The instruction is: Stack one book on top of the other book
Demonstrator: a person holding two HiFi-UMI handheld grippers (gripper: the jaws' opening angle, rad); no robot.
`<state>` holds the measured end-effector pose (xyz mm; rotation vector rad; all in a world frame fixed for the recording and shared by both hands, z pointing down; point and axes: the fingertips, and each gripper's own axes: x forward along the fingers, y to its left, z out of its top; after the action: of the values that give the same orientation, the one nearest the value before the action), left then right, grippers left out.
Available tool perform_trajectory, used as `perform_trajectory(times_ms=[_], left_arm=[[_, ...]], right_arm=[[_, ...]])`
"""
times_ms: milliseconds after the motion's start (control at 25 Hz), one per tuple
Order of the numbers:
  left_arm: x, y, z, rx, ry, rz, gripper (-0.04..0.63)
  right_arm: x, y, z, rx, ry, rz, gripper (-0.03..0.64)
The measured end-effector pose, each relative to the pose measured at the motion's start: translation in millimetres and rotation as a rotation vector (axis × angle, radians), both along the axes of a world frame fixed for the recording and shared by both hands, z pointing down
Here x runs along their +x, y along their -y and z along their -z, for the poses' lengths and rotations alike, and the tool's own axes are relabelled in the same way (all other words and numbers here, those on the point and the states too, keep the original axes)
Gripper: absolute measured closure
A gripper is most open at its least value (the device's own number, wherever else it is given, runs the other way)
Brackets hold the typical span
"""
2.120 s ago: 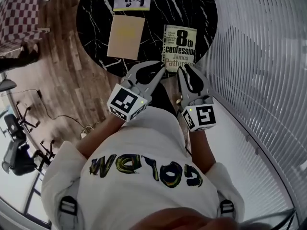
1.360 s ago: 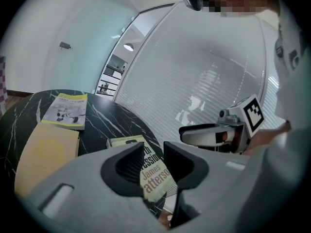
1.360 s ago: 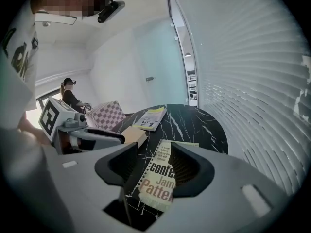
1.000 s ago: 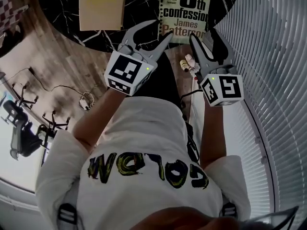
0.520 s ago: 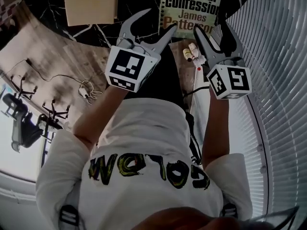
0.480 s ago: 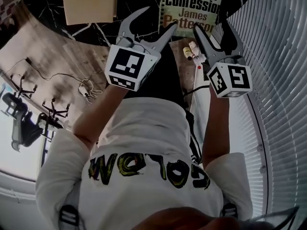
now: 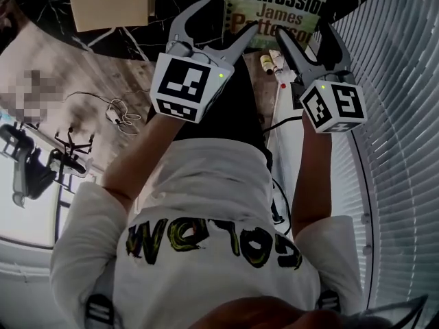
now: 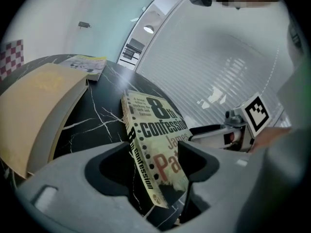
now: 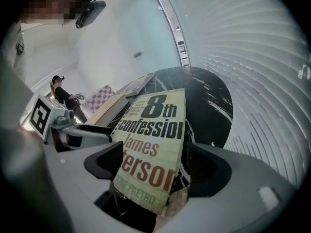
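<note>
On black marble table beside slatted wall, paperback

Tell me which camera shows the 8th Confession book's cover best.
The right gripper view: the 8th Confession book faces it almost whole, title readable. The left gripper view shows it obliquely, spine foremost. The head view cuts off its far part and most of the title.

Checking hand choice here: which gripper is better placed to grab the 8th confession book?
Right, marginally. Both pairs of jaws have just been opening; neither grips the 8th confession book. The right gripper straddles its near edge squarely; the left gripper only its spine corner.
</note>
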<state>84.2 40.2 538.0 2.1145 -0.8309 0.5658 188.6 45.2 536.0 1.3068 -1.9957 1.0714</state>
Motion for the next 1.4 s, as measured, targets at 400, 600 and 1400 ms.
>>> perform_trajectory(times_ms=[400, 600, 1400], left_arm=[[9, -3, -11, -0.027, 0.021, 0.01, 0.281], [10, -3, -15, -0.039, 0.029, 0.011, 0.281], [12, -3, -9, -0.015, 0.046, -0.022, 0.282]], right_arm=[[-2, -4, -12, -0.017, 0.038, 0.011, 0.241], [-5, -4, -13, -0.013, 0.068, 0.0, 0.278], [-6, -6, -9, -0.004, 0.066, -0.038, 0.284]])
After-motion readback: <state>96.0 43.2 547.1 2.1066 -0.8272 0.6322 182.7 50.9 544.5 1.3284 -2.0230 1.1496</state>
